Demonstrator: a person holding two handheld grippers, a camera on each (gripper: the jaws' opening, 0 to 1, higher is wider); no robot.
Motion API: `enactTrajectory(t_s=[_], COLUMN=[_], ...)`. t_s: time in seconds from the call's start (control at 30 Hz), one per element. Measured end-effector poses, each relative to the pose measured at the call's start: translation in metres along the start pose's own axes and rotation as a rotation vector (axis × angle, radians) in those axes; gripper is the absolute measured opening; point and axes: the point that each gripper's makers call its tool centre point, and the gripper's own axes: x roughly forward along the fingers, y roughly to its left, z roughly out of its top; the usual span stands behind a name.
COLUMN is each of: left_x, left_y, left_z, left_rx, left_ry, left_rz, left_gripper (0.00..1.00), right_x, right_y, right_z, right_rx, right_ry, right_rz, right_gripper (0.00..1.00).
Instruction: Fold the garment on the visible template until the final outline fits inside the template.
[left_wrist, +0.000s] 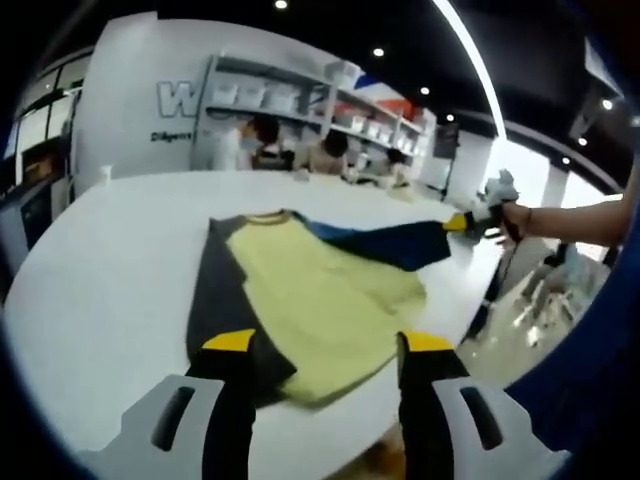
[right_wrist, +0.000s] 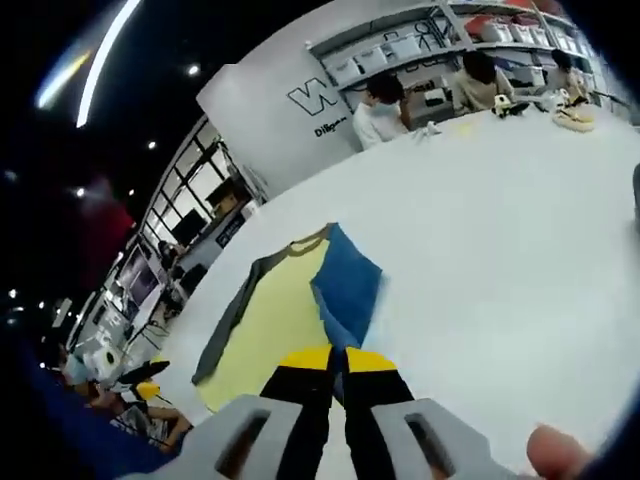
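A shirt with a pale yellow body (left_wrist: 320, 300) lies flat on the white table (left_wrist: 110, 270), its collar at the far end. Its dark grey sleeve (left_wrist: 215, 290) lies along the left side. The blue sleeve (left_wrist: 395, 243) is stretched out to the right, where my right gripper (left_wrist: 478, 222), held by a hand, pinches its end. In the right gripper view the jaws of that gripper (right_wrist: 338, 360) stand pressed together on the blue sleeve (right_wrist: 348, 285), with the yellow body (right_wrist: 275, 320) to its left. My left gripper (left_wrist: 328, 345) hovers open over the shirt's near hem, holding nothing.
The table's rounded edge runs close by the near hem (left_wrist: 330, 385) and along the right. Several people (right_wrist: 385, 110) sit at the table's far side, with small items (right_wrist: 575, 115) by them. Shelves with white boxes (left_wrist: 300, 100) stand behind.
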Motion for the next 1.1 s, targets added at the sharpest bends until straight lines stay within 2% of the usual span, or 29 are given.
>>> enactTrajectory(t_s=[0.07,0.1,0.2,0.33,0.43,0.47,0.73,0.83,0.93,1.1], left_x=[0.001,0.001,0.001,0.002,0.004,0.005,0.007,0.006,0.006,0.008], left_y=[0.0,-0.001,-0.006,-0.01,-0.014,-0.017,-0.02,-0.022,-0.022,-0.024], left_z=[0.0,0.001,0.002,0.001,0.001,0.002,0.003,0.002,0.0,-0.001], left_rx=[-0.005,-0.009,-0.017,-0.02,-0.027,-0.04,-0.058,-0.069,-0.079,-0.101], left_ry=[-0.001,-0.001,-0.006,-0.003,0.0,-0.004,-0.006,-0.005,-0.003,-0.003], left_rz=[0.01,0.016,0.039,0.058,0.07,0.077,0.123,0.152,0.175,0.194], left_gripper=[0.53,0.53,0.53,0.52,0.52,0.52,0.53,0.52,0.52,0.52], right_x=[-0.005,-0.008,-0.011,-0.011,-0.01,-0.009,-0.007,-0.009,-0.011,-0.007], right_y=[-0.017,-0.034,-0.064,-0.088,-0.109,-0.121,-0.141,-0.148,-0.165,-0.186], right_z=[0.006,0.01,0.017,0.027,0.03,0.032,0.04,0.044,0.046,0.051], right_rx=[0.027,0.029,0.034,0.101,0.094,0.116,0.216,0.313,0.336,0.331], right_ry=[-0.013,-0.011,-0.011,-0.023,-0.009,-0.007,-0.041,-0.087,-0.099,-0.082], right_rz=[-0.012,-0.045,-0.082,-0.091,-0.122,-0.129,-0.131,-0.111,-0.125,-0.12], right_gripper=[0.0,0.0,0.0,0.0,0.0,0.0,0.0,0.0,0.0,0.0])
